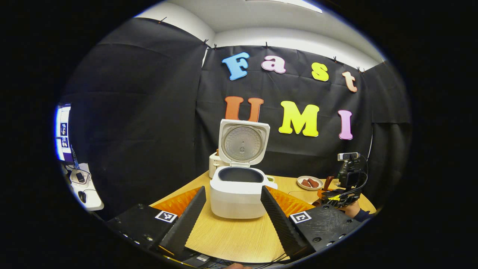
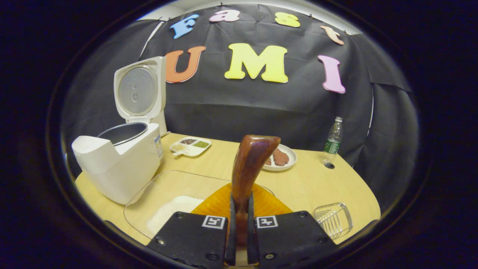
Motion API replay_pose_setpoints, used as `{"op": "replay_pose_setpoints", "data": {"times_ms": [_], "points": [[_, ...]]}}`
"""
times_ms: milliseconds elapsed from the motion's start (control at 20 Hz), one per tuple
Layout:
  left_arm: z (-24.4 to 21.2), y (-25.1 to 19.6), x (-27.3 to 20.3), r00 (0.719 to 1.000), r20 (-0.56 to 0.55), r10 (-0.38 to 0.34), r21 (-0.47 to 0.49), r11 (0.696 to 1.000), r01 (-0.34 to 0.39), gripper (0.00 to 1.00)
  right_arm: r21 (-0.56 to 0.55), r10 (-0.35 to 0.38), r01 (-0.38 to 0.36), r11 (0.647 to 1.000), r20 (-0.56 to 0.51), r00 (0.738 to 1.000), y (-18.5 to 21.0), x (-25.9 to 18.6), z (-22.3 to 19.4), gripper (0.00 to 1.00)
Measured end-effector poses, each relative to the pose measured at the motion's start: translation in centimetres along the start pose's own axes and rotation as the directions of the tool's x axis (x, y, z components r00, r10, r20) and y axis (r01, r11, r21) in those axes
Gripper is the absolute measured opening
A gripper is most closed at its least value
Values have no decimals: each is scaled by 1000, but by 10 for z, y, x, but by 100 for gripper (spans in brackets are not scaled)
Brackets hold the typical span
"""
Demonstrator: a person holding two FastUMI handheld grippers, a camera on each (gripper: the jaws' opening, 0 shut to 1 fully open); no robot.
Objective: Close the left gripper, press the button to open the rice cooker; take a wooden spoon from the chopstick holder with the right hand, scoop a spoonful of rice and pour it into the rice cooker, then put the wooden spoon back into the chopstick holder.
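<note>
Left gripper: fingers spread apart, holding nothing.
Right gripper: clamped on the wooden spoon, which stands upright.
Rice cooker: straight ahead of the left gripper, lid up.
Surface: wooden table.
Room: black cloth walls.

In the right gripper view, bare wooden table lies open at centre right, while the white rice cooker with raised lid blocks the left and a clear plastic bottle stands upper right.
</note>
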State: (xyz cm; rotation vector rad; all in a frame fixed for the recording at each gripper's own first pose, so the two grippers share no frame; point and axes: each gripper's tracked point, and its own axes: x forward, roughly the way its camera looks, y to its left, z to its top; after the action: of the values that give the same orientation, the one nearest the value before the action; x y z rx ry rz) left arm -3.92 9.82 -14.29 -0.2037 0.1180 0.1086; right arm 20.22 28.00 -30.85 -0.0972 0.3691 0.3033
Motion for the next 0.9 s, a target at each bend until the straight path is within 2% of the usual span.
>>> {"op": "replay_pose_setpoints", "data": {"times_ms": [100,200,400,550,750,900], "points": [[5,-6,8,1000,19,-14,2,1000,14,94,61,-1,3,998,-26,1000,2,-5,-5,15],[1,-11,8,999,10,-32,0,999,32,94,141,39,-29,990,-72,997,14,-8,-13,17],[-1,-3,7,1000,10,-12,-18,1000,13,94,245,93,-66,967,-99,991,29,-13,-17,17],[-2,-6,6,1000,7,-24,-29,999,24,94,341,182,-137,930,-104,978,49,-12,-15,17],[-1,-6,5,1000,7,-25,-13,1000,25,94,424,236,-178,888,-87,968,54,-8,-12,17],[1,-6,4,1000,10,-26,-14,1000,26,94,542,304,-211,813,-88,949,56,-7,-13,17]]}}
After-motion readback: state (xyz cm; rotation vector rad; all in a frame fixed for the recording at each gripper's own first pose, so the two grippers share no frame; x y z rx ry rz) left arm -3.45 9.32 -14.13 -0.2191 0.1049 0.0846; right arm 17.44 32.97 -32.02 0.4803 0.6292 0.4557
